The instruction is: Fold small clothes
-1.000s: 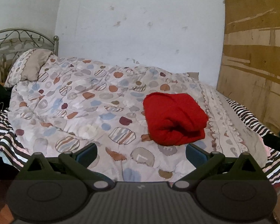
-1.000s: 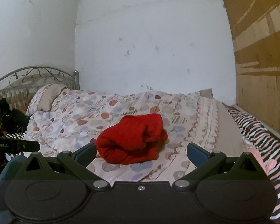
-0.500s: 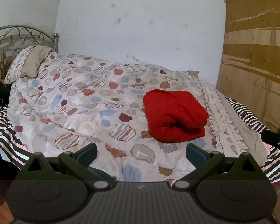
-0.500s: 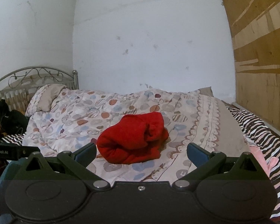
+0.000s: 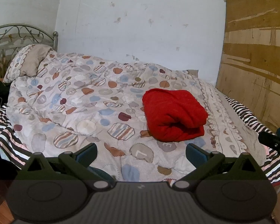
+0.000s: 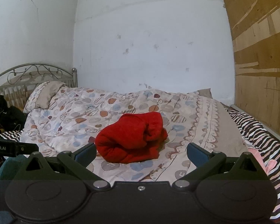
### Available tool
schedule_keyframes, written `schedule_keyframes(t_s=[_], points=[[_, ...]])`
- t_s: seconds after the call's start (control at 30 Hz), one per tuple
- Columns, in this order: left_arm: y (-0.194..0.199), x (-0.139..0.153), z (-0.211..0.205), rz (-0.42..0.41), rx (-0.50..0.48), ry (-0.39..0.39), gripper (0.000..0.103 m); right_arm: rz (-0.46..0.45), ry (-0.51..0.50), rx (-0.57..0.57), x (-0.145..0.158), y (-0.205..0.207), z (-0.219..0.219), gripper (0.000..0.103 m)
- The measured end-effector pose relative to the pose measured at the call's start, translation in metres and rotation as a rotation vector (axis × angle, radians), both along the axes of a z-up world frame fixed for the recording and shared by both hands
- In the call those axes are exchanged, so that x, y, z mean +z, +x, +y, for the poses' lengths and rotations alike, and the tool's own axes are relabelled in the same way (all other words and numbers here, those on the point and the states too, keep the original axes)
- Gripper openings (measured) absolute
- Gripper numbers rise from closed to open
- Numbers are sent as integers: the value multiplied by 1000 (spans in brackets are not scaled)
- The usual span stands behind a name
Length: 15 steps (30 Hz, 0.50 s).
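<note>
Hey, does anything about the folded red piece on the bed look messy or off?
Mostly tidy. The red garment sits folded on the patterned quilt, but from the right wrist view its right end bunches into a lumpy roll rather than a flat edge. Both tools are open and clear of it.

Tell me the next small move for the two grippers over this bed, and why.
Probably back both off rather than reach in. The red garment already lies as a compact folded bundle on the patterned duvet, with no loose edge showing in the left view. The left hand-held gripper and right hand-held gripper both hang open, short of the cloth, holding nothing. From the right it looks lumpier, so a light tidy might follow.
</note>
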<state>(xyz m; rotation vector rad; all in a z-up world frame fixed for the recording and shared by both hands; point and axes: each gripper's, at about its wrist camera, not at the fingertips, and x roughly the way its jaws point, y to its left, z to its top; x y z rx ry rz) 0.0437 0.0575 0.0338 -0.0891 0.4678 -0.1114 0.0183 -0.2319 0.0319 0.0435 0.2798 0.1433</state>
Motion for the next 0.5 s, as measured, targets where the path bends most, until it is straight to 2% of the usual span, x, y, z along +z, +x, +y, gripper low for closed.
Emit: schedule_keyframes(t_s=[0.5], points=[[0, 0, -1, 5, 1, 1, 103, 5, -2, 1, -1, 1, 1, 103]])
